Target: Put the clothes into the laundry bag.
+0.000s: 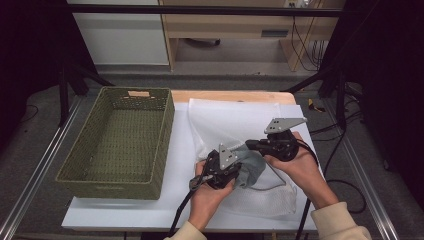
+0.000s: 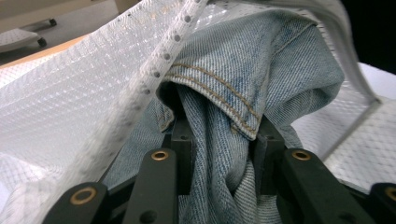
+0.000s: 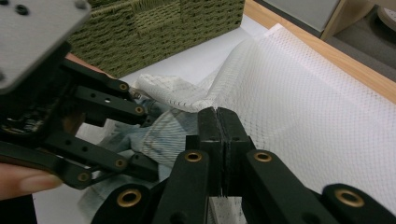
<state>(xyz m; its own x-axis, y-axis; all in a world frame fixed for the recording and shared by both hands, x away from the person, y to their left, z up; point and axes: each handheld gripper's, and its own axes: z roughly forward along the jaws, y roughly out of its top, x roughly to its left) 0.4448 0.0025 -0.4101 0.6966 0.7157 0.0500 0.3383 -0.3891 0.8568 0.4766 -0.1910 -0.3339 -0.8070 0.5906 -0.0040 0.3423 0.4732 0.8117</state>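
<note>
left gripper clamped on denim, at the mouth of a mesh laundry bag

left gripper (image 1: 239, 169): nearest item, low centre of the high view. its jaws are closed on a bunched fold of a blue denim garment (image 2: 243, 88); in the left gripper view the cloth fills the gap between the two black pads and spills over them. the fold points away from the gripper toward the bag's interior, so by my reading the coming move is a push along that line, deeper into the bag.

denim garment: faded blue twill, tan double stitching along a seam, soft and crumpled, no clear long axis in its bunched state. it sits at the bag's opening, partly under the mesh, between the two grippers. the left gripper is the nearer one and the one holding it.

right gripper (image 3: 218, 116): just beyond and to the right. jaws pressed together on the bag's edge, lifting it so the mouth gapes.

mesh laundry bag (image 1: 235, 120): white, fine honeycomb net with a perforated tape hem, limp and translucent; spread flat across the white table top (image 1: 125, 212), reaching to the far edge.

woven basket (image 1: 112, 177): olive green, rectangular, rigid, coarse weave; stands to the left of the bag, well apart from both grippers, long axis running away from the person.
</note>
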